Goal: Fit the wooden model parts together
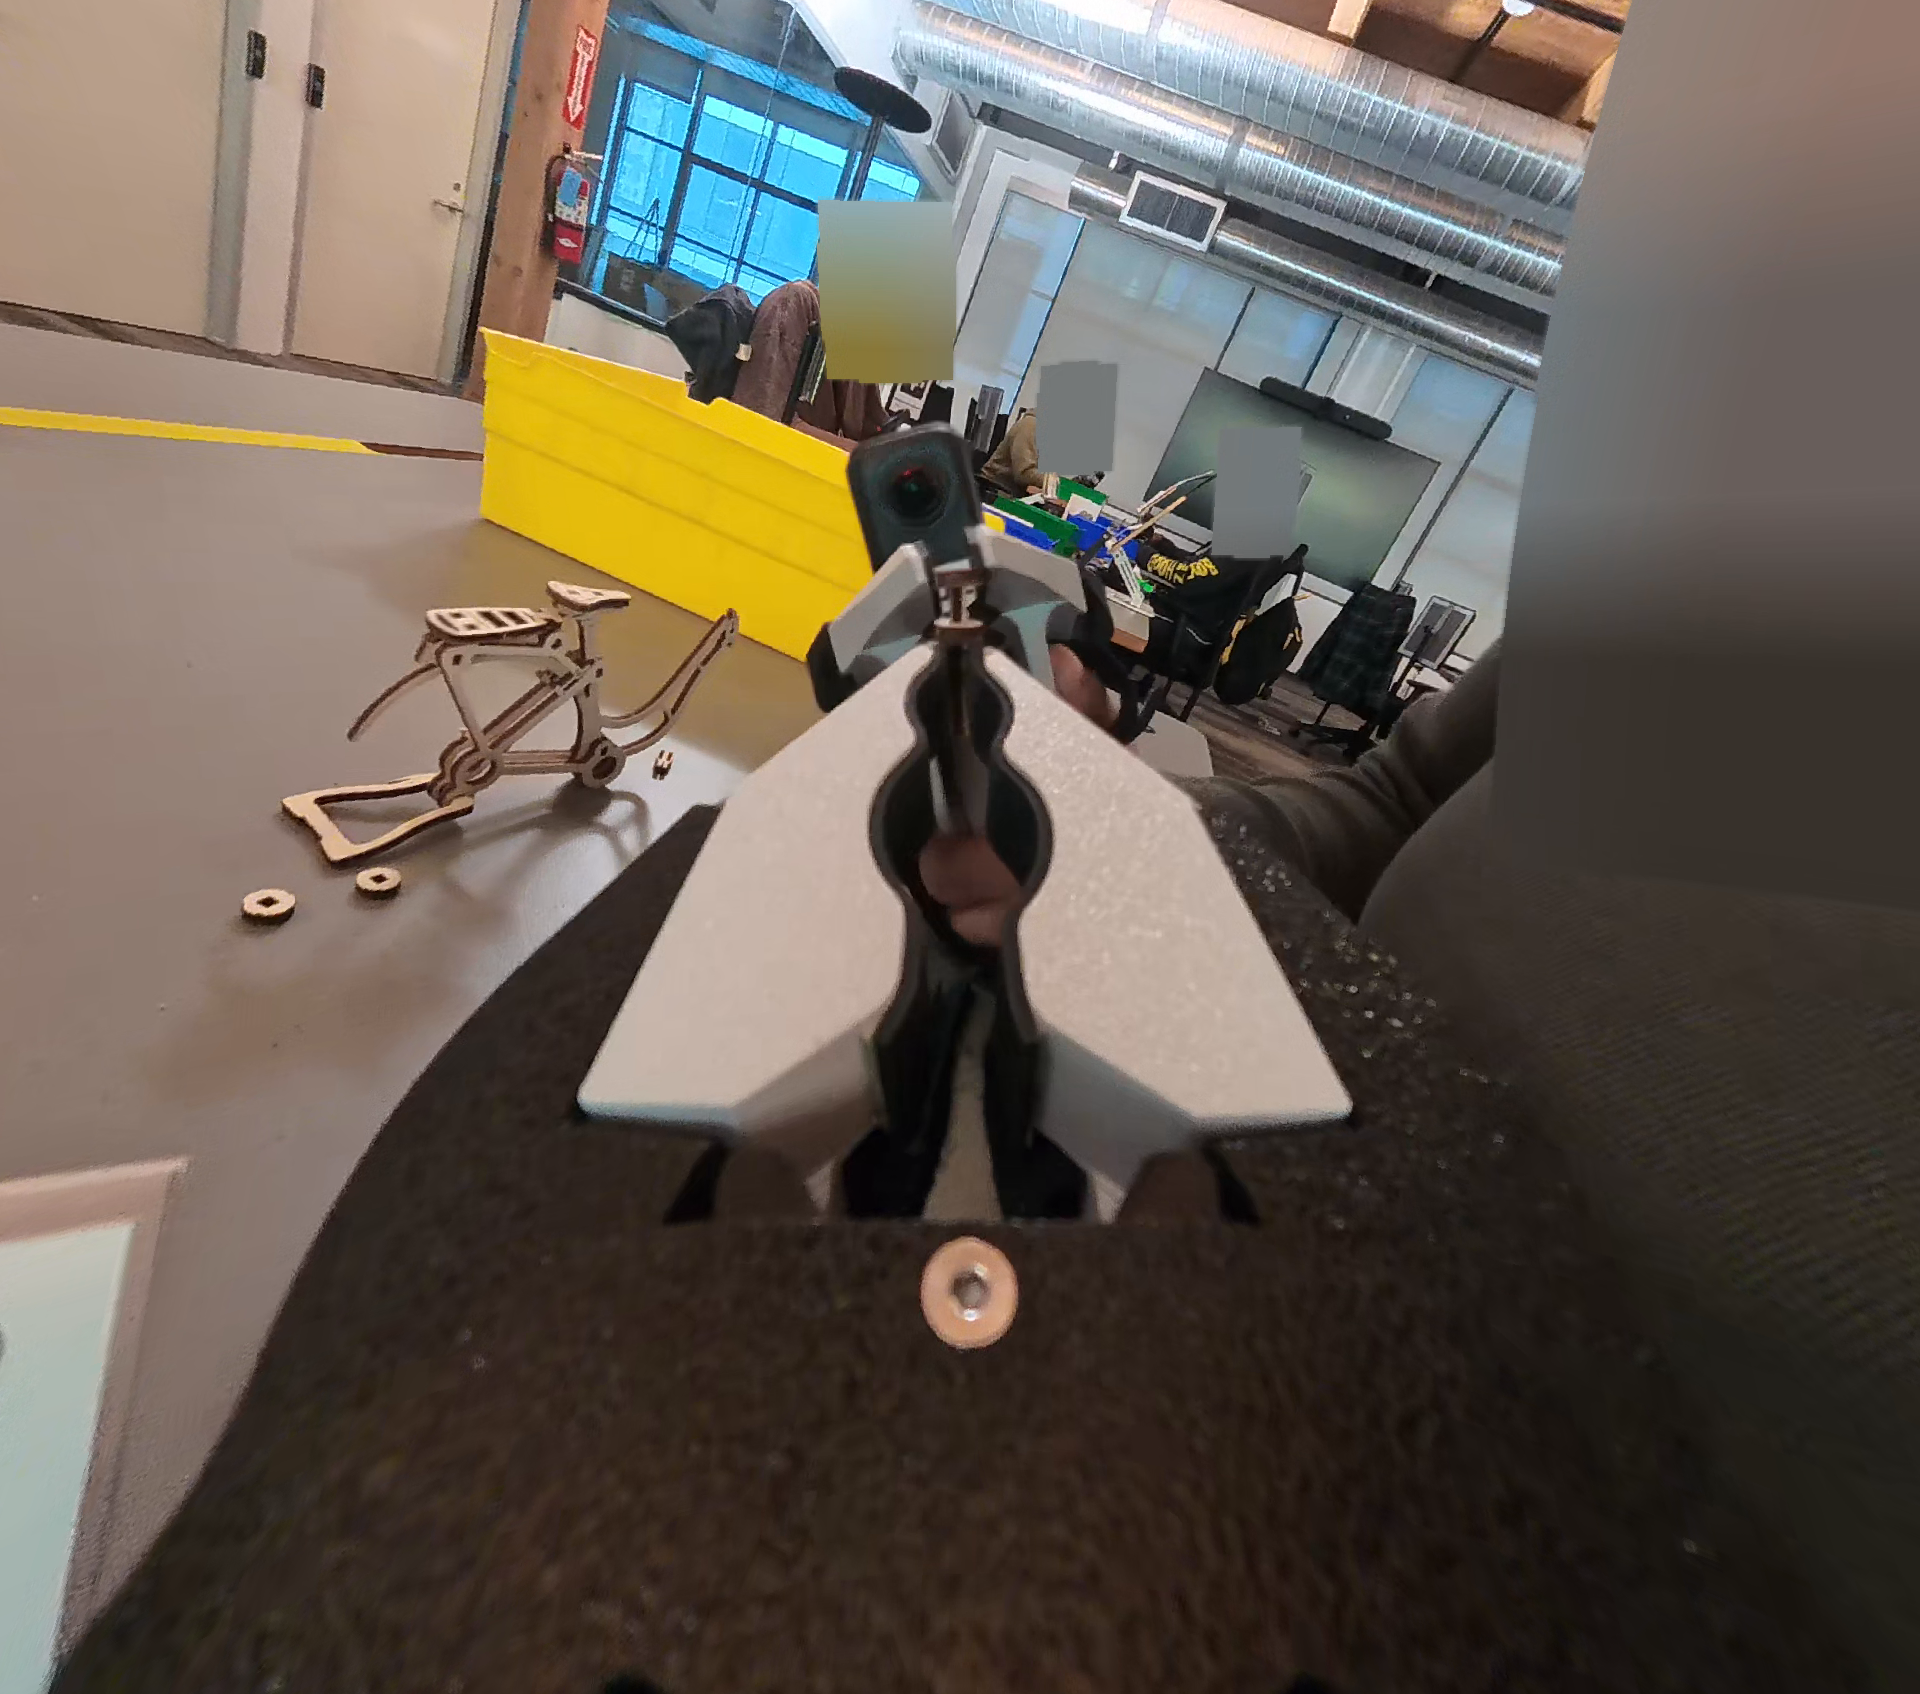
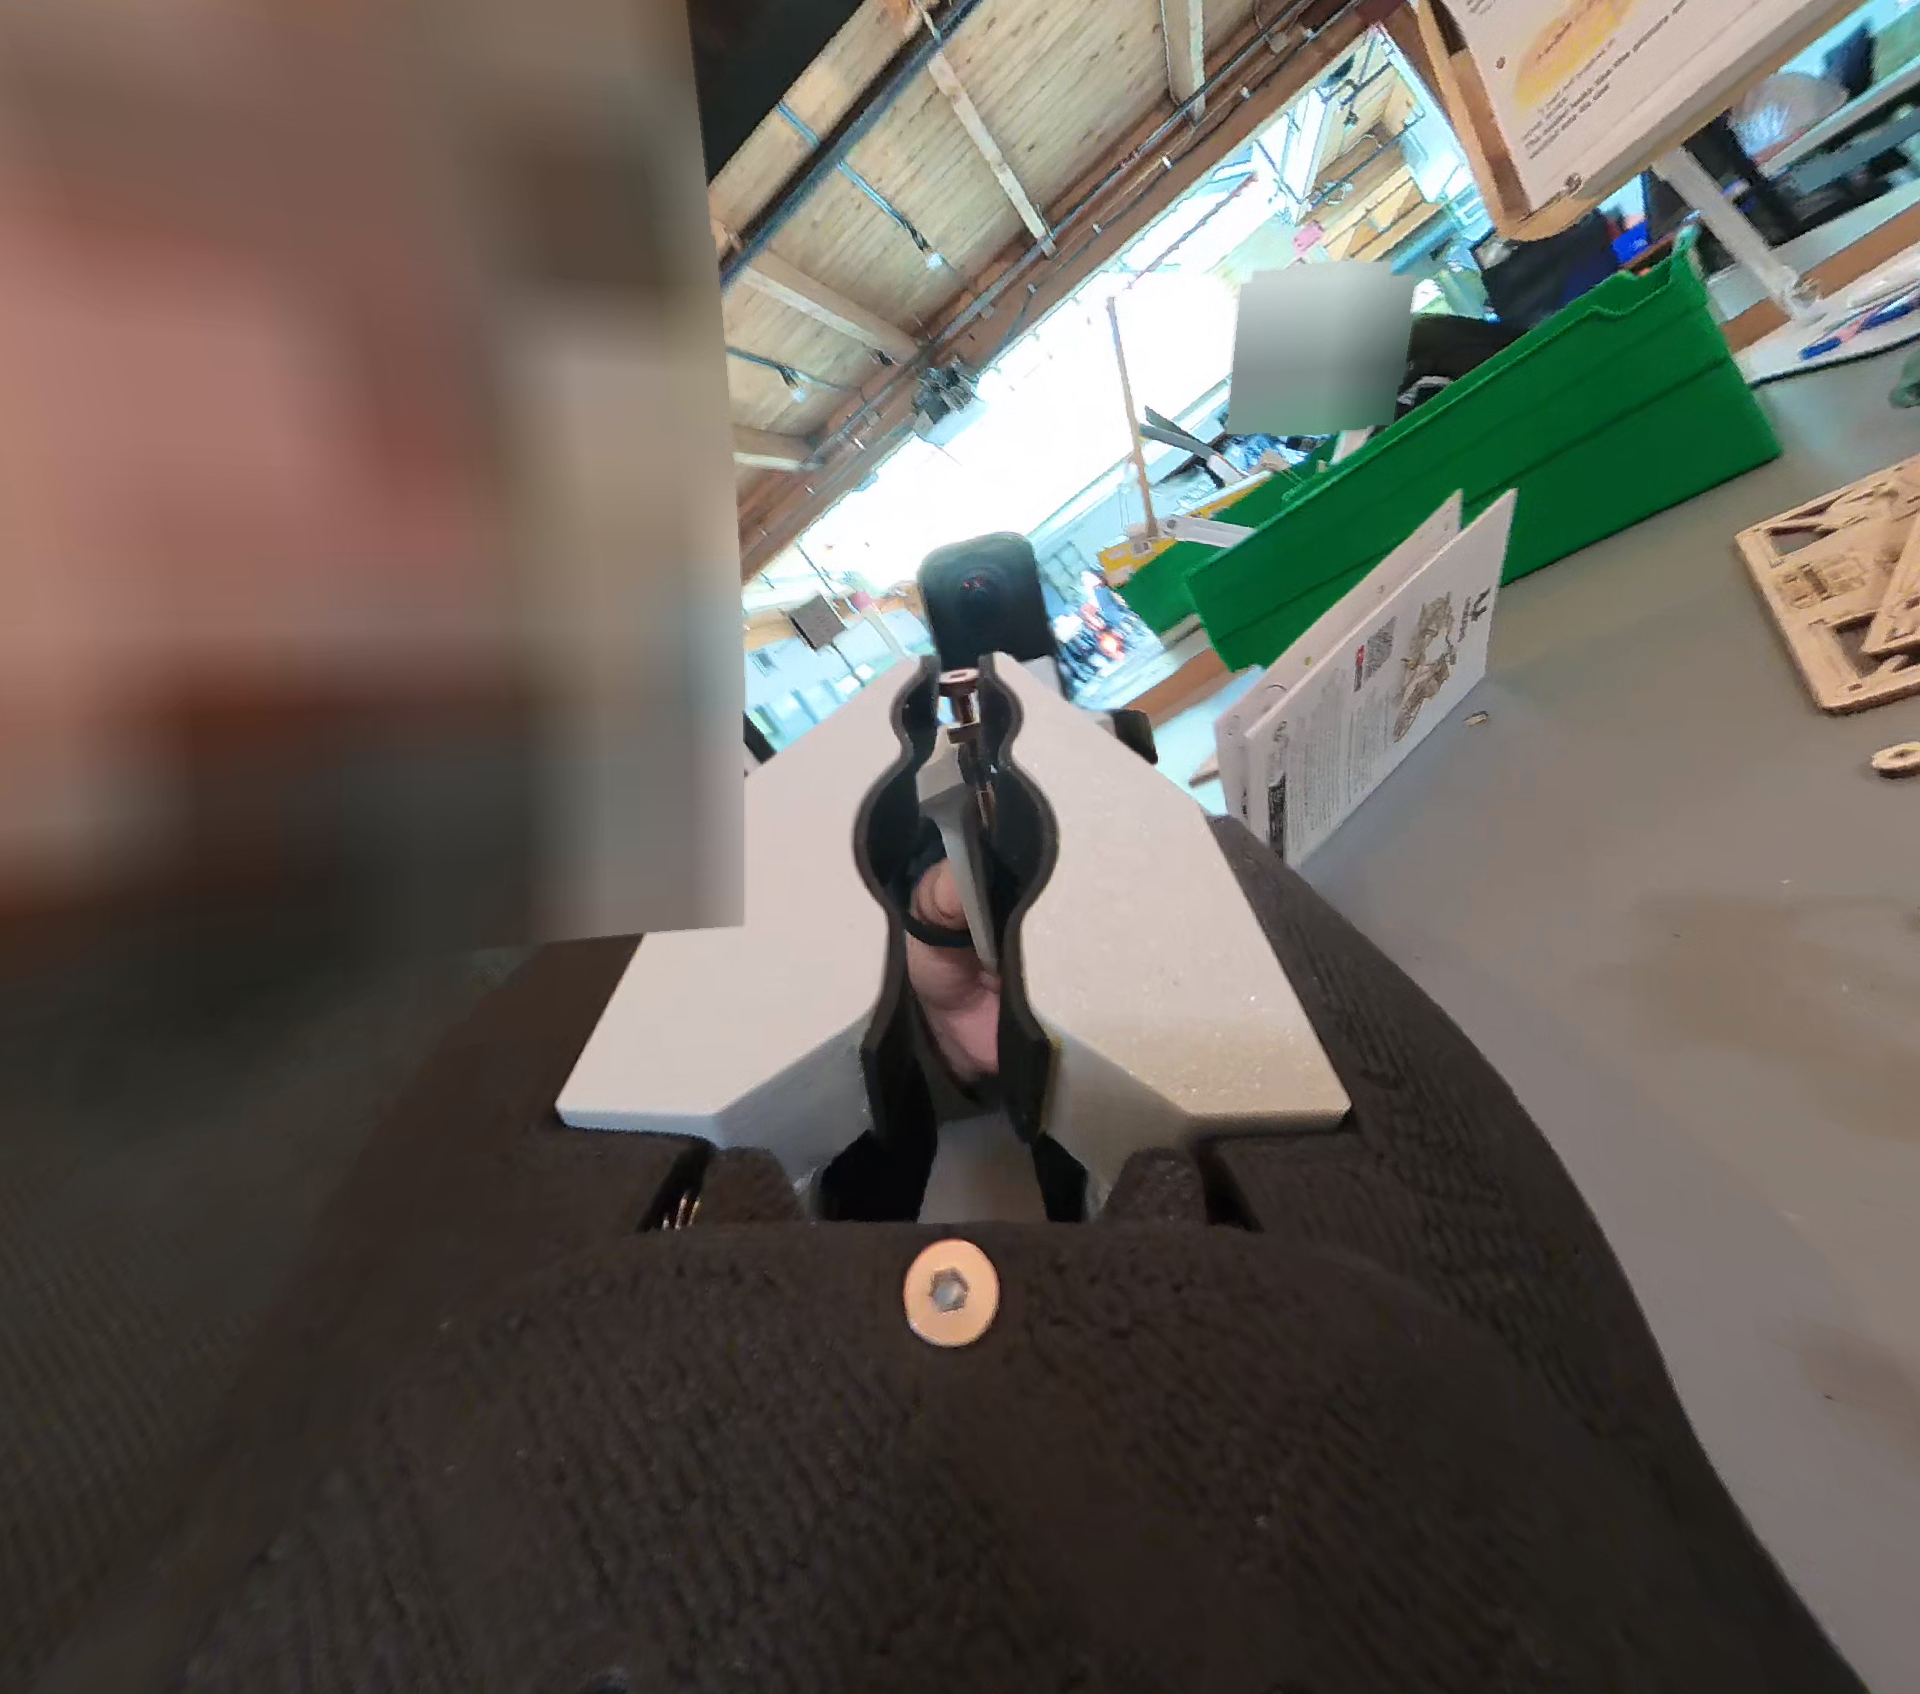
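Observation:
In the left wrist view my left gripper [image 1: 961,642] is shut, with a thin wooden part [image 1: 958,725] pinched edge-on between its jaws. Tip to tip with it, the right gripper [image 1: 961,579] is closed on a small wooden pin piece [image 1: 961,597]. In the right wrist view my right gripper [image 2: 961,686] is shut on that small pin piece [image 2: 958,697], and the left gripper's camera [image 2: 977,595] faces it just beyond. Both are held above the table. A partly built wooden bike-like model [image 1: 509,709] stands on the table to the left.
Two wooden washers [image 1: 268,904] and a tiny piece [image 1: 662,763] lie by the model. A yellow bin [image 1: 665,481] stands behind it. The right view shows a green bin [image 2: 1507,481], a booklet [image 2: 1371,678], a wooden parts sheet [image 2: 1839,595] and a washer [image 2: 1899,756].

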Action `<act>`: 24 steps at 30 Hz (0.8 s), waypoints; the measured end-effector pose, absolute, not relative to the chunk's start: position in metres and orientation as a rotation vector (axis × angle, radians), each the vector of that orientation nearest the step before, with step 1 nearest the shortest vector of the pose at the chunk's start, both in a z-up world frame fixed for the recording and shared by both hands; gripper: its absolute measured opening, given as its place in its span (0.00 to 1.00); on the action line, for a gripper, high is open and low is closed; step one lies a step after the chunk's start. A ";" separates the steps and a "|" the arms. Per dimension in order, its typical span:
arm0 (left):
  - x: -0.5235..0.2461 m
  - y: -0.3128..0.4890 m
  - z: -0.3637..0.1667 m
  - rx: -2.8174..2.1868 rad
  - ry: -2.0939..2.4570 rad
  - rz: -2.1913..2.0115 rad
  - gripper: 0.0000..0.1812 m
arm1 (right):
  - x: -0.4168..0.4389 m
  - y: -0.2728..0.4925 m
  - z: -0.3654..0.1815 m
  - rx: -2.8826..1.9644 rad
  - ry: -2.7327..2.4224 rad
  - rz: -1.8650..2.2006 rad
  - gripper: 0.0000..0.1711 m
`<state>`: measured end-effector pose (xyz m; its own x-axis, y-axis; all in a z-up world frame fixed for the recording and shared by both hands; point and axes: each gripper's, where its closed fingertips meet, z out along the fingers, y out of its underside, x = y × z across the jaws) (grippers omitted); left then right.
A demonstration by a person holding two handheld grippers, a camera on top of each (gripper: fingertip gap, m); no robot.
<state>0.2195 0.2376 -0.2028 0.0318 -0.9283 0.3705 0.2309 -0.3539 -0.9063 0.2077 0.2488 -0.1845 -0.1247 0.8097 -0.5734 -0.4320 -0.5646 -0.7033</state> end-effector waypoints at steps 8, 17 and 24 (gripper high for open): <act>0.223 0.231 -0.206 -1.346 0.844 -1.510 0.00 | 0.211 0.241 -0.189 -1.287 -0.627 1.677 0.03; 0.230 0.226 -0.213 -1.390 0.906 -1.509 0.00 | 0.215 0.236 -0.196 -1.353 -0.785 1.557 0.03; 0.236 0.217 -0.218 -1.397 1.000 -1.499 0.00 | 0.221 0.225 -0.201 -1.390 -0.919 1.528 0.04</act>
